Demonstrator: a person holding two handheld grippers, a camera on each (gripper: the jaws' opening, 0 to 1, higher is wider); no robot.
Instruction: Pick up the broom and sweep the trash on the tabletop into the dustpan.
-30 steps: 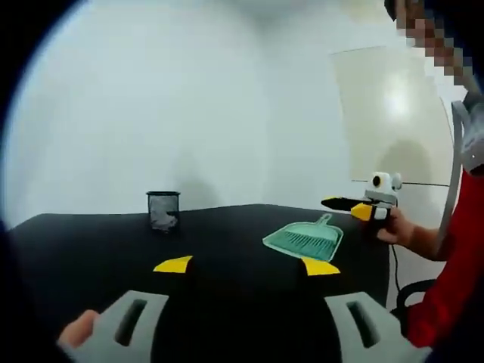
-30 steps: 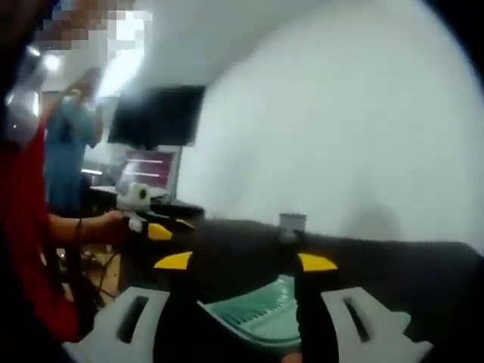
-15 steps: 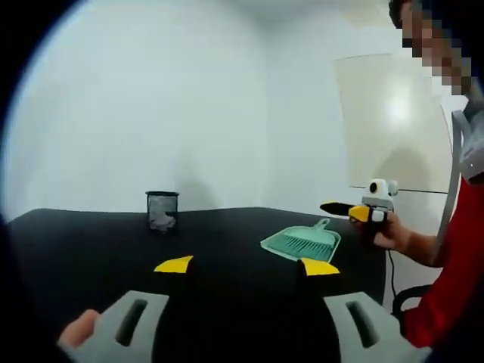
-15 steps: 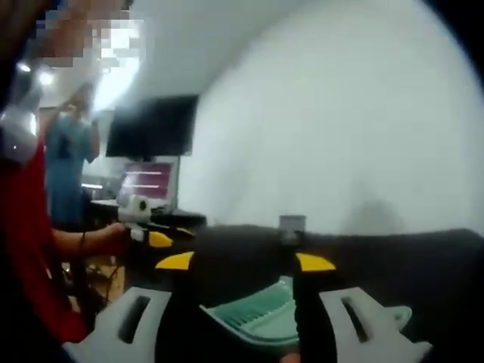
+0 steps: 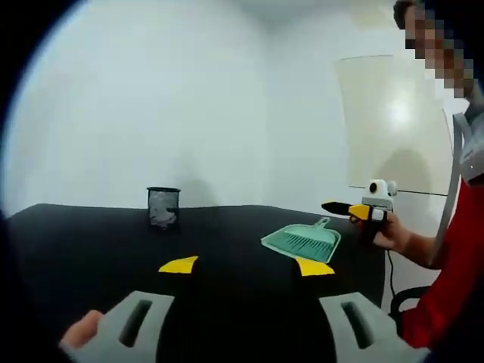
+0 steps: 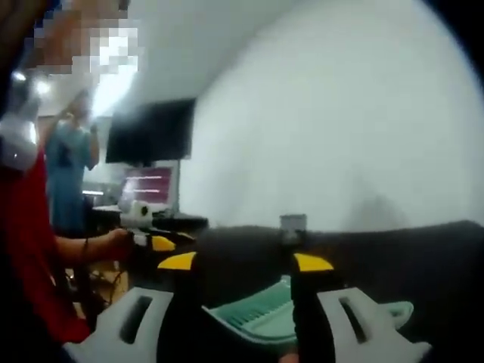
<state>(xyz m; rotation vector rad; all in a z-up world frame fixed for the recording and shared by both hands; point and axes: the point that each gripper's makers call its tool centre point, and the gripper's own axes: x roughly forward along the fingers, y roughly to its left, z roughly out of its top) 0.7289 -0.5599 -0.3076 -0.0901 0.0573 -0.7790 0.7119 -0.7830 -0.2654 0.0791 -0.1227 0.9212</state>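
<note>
Black counter [image 5: 91, 242] spreads across the lower half of the left gripper view, its far edge running against a white wall, with wide bare surface at left and centre. The left claw [image 5: 246, 265] rises from the bottom of that frame, jaws spread wide with nothing between them. A teal dustpan [image 5: 301, 242] lies on the counter at right of centre, just above the right yellow jaw tip, well apart from a dark mesh cup [image 5: 162, 206] standing near the far edge at left. The right claw [image 5: 342, 209] comes in from the right, held in a hand [image 5: 389, 231] beyond the counter's right edge; from here I cannot tell how its jaws stand.

In the right gripper view the right claw [image 6: 245, 262] has its jaws spread, and the dustpan [image 6: 261, 316] sits low between them, partly covered by the right jaw. The picture is blurred; whether a broom lies in the pan cannot be made out, and no trash can be told apart
</note>
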